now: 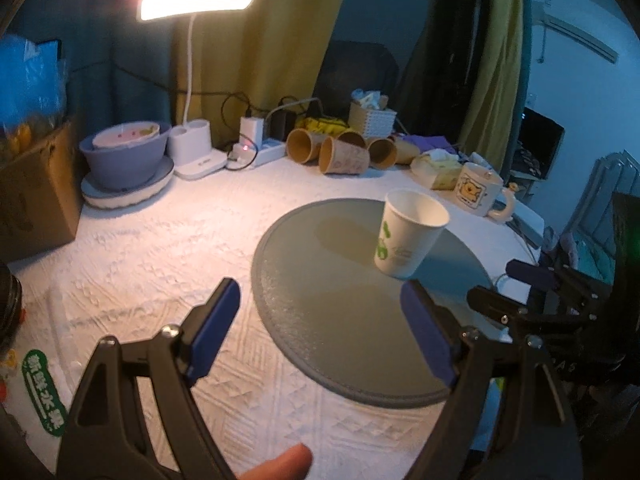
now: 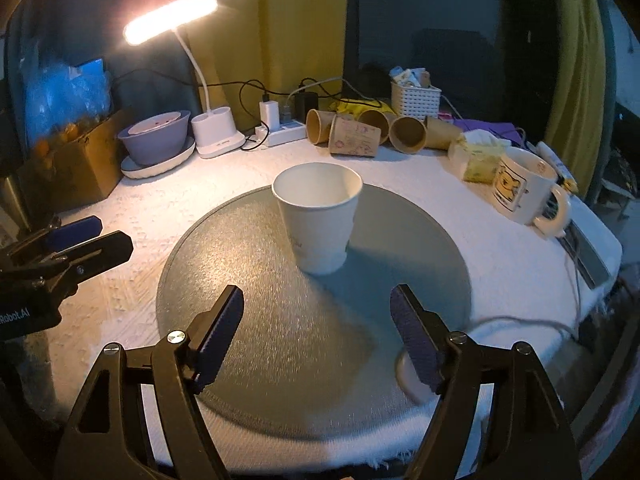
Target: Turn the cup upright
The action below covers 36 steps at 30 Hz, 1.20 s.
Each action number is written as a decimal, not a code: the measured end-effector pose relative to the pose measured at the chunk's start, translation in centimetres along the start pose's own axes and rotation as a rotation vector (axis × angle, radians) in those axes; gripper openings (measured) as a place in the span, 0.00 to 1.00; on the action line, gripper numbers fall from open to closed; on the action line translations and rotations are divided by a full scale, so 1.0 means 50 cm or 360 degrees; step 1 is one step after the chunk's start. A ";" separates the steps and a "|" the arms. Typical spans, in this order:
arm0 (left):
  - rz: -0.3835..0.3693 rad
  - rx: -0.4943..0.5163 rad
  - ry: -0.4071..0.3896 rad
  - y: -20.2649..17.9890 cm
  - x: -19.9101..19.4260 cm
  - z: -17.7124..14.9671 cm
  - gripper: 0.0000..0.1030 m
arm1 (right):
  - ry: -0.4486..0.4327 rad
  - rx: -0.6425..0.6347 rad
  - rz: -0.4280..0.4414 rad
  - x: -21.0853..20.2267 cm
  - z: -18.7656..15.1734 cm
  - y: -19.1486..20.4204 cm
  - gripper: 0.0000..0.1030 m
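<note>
Left gripper (image 1: 320, 320): jaws spread wide with nothing between them, hovering over the near edge of the round mat (image 1: 320, 340), short of the cup.
Cup (image 2: 318, 220): white paper cup standing mouth up on the round mat, a little back of centre; green print on one side shows in the left wrist view.
Right gripper (image 2: 316, 328): also released, fingers wide apart, empty, pointed at the cup from the near side and clear of it.
Task progress: the cup already stands upright and free of both grippers, so the flip looks done; what is left, at most, is drawing the grippers away.
Background, left to right: cardboard box (image 2: 76, 160), purple bowl (image 2: 156, 136) on a plate, lit desk lamp (image 2: 172, 16), power strip (image 2: 280, 132), brown paper cups (image 2: 360, 132) lying on their sides, white basket (image 2: 416, 98), cartoon mug (image 2: 524, 188).
Hard to make out: the cup's inside bottom is hidden behind its near wall, its print is too small to read, and a fingertip (image 1: 280, 464) is cut off at the lower edge.
</note>
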<state>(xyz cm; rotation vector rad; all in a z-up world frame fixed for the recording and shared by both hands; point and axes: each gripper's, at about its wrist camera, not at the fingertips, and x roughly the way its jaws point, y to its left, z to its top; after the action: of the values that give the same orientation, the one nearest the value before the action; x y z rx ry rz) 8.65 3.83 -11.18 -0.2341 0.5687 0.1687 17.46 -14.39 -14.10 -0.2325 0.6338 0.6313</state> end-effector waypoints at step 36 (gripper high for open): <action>-0.0145 0.0199 -0.0450 -0.103 -0.219 0.068 0.81 | -0.0399 -0.0013 -0.0125 -0.281 0.004 0.009 0.76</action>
<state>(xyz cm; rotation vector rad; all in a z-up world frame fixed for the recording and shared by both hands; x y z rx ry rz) 2.44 -1.22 -1.50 -0.1117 0.2854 0.0752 8.47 -20.67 -5.30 -0.1815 0.3791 0.5766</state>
